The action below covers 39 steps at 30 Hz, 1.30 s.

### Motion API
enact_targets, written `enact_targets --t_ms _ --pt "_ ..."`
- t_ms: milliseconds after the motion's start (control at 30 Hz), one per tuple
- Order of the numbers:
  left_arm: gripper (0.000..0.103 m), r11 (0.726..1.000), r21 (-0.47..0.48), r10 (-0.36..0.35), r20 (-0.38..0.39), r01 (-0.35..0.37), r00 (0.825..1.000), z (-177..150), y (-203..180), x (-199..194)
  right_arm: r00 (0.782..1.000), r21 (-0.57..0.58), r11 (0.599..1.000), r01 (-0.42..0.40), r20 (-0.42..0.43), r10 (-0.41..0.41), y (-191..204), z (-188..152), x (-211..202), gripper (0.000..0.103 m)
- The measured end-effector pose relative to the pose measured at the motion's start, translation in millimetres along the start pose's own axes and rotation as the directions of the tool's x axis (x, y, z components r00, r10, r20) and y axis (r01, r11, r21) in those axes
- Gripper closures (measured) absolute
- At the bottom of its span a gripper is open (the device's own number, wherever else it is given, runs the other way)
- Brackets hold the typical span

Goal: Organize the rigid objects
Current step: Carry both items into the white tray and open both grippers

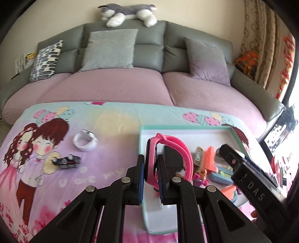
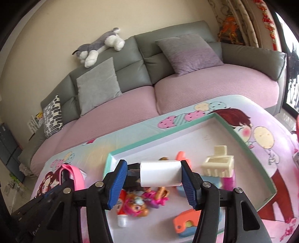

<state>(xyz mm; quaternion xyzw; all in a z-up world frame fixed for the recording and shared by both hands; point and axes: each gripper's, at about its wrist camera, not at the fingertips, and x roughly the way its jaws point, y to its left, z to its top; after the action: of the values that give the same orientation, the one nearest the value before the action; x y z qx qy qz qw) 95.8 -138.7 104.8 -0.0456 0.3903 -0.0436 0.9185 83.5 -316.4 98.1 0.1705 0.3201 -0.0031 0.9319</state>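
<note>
My left gripper (image 1: 151,165) is shut on a pink smartwatch (image 1: 173,149) and holds it above the left edge of the white tray with a teal rim (image 1: 185,128). My right gripper (image 2: 153,177) is shut on a white and black smartwatch (image 2: 160,173), gripped across its width above the tray (image 2: 162,134). The pink watch also shows at the left of the right wrist view (image 2: 73,174). A white watch (image 1: 85,143) and a small black gadget (image 1: 66,161) lie on the cartoon blanket (image 1: 104,162) left of the tray.
The tray holds several toys: orange pieces (image 2: 186,223), a cream comb-like block (image 2: 218,164), a pink plush figure (image 2: 136,204). A grey sofa with pink seat cushions (image 1: 121,86) stands behind the table, with a plush dog (image 1: 129,13) on top.
</note>
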Motion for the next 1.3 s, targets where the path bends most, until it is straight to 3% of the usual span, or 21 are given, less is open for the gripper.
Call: enact_targets --t_ms 333,867,1300 --pt "0.090 0.998 0.043 -0.047 -0.087 0.051 0.995 -18 -24 23 0.993 0.056 0.993 0.105 -0.068 -0.101 -34 2 9 0.043" --pt "0.090 0.996 0.079 -0.024 -0.199 0.041 0.980 -39 -31 40 0.983 0.021 0.993 0.119 -0.143 -0.114 -34 -5 23 0.043" --pt "0.086 0.995 0.097 -0.010 -0.195 0.029 0.981 -37 -32 38 0.981 -0.018 0.992 0.125 -0.145 -0.126 -29 -2 20 0.042"
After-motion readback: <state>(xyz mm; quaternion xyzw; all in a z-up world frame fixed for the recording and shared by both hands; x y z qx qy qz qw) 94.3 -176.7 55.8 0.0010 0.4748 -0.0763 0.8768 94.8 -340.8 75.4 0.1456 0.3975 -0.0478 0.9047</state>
